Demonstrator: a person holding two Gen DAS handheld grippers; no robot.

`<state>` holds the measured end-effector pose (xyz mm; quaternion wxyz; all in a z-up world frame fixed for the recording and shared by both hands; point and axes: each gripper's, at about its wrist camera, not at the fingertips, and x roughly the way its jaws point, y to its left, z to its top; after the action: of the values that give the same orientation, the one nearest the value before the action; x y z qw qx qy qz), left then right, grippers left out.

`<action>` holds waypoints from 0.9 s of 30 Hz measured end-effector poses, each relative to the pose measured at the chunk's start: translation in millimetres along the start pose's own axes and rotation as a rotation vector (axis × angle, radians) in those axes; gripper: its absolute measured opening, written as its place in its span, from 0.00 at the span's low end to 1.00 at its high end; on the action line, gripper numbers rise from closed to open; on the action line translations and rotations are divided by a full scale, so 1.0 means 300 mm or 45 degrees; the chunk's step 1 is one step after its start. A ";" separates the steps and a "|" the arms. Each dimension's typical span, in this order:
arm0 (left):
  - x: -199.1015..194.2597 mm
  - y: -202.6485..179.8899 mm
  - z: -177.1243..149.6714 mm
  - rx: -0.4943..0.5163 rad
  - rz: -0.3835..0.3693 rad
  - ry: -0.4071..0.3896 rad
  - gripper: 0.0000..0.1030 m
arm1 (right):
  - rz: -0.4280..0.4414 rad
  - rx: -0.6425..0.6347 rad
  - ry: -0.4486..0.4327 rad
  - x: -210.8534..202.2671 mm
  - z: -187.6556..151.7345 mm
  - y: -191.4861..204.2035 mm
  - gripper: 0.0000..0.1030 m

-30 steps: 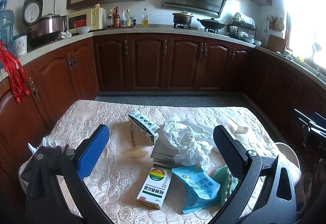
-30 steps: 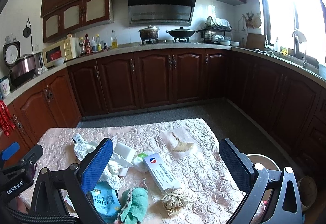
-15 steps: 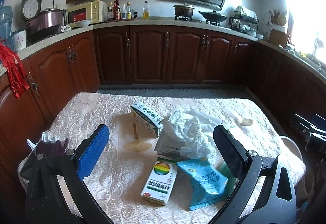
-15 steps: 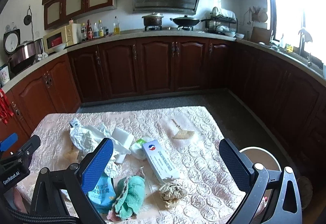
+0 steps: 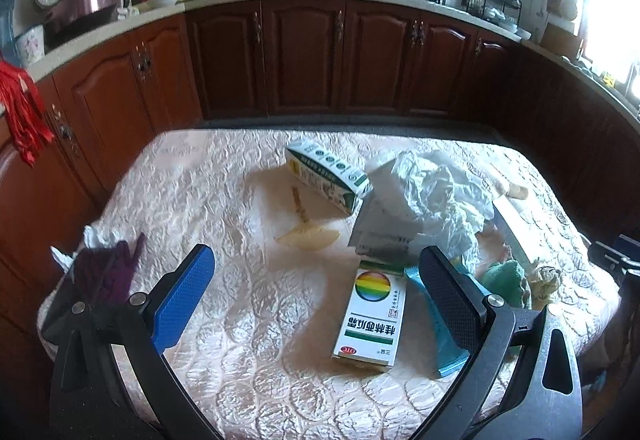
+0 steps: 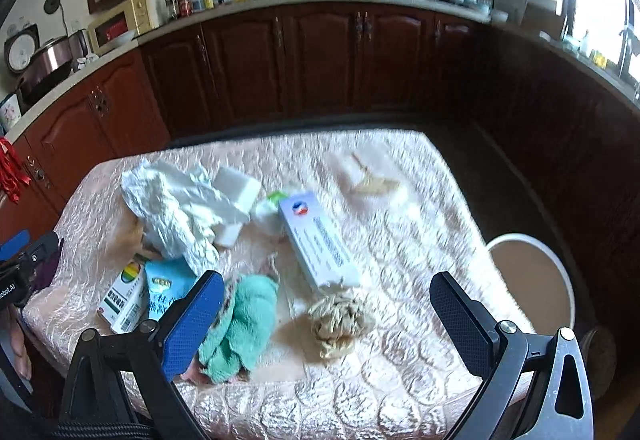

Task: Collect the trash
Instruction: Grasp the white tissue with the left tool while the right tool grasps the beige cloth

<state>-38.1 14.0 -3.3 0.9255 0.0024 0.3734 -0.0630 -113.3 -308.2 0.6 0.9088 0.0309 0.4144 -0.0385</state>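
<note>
The left wrist view is taken from above the near left part of the cloth-covered table (image 5: 240,340), angled down and forward toward the kitchen cabinets (image 5: 304,56), with the rainbow-marked box (image 5: 370,320) seen close. The right wrist view is taken from the near right side, aimed the same way, with the white bin (image 6: 532,280) seen beside the table. Shared by both views are the rainbow-marked box (image 6: 122,300), the crumpled white plastic (image 5: 436,200) (image 6: 172,208), the green cloth (image 5: 506,280) (image 6: 240,324) and the stove counter.
</note>
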 end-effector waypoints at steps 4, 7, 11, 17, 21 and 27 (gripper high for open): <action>0.041 -0.021 0.014 -0.015 -0.035 0.028 0.99 | 0.015 0.033 0.045 0.035 -0.013 -0.030 0.99; 0.071 -0.061 0.043 0.002 -0.054 0.031 0.99 | 0.027 0.026 0.081 0.051 -0.016 -0.050 0.99; 0.128 -0.128 0.098 0.013 -0.105 0.044 0.99 | 0.007 -0.005 0.129 0.076 -0.039 -0.076 0.99; 0.239 -0.212 0.172 0.048 -0.117 0.076 0.99 | 0.012 -0.014 0.192 0.125 -0.094 -0.130 0.88; 0.306 -0.269 0.194 0.092 -0.132 0.117 0.99 | 0.095 0.031 0.261 0.180 -0.115 -0.156 0.78; 0.381 -0.340 0.185 0.172 -0.160 0.198 0.58 | 0.173 0.082 0.306 0.280 -0.110 -0.160 0.59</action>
<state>69.9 -103.1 -38.0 0.8856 0.0463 0.4386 -0.1455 -87.6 -356.7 -85.7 0.8515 0.0925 0.5159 0.0138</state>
